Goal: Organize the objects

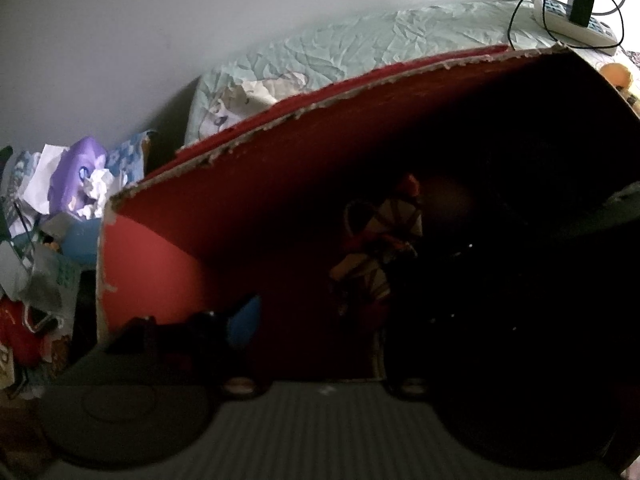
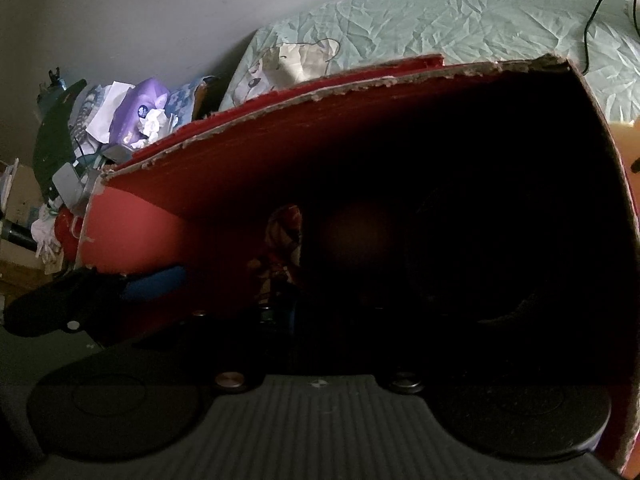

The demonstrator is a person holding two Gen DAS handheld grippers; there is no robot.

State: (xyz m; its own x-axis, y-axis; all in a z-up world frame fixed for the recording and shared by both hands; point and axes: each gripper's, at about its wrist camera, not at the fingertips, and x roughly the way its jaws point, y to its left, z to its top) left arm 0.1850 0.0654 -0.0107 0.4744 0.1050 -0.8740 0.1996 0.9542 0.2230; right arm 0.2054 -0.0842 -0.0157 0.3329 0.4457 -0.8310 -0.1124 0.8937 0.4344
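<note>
Left wrist: left gripper point(image 1: 320, 344) inside red box point(image 1: 168, 216), aperture too dark to tell; patterned toy point(image 1: 380, 240) just ahead, stowed deep. Right wrist: right gripper point(image 2: 316, 320) also inside box, jaw state unclear, toy ahead-left.

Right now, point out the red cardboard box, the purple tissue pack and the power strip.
red cardboard box point(image 1: 224, 204): left wrist view, on its lit inner back wall.
purple tissue pack point(image 2: 138, 110): right wrist view, on its purple top face.
power strip point(image 1: 558, 12): left wrist view, on its white socket face beside the black charger.
</note>
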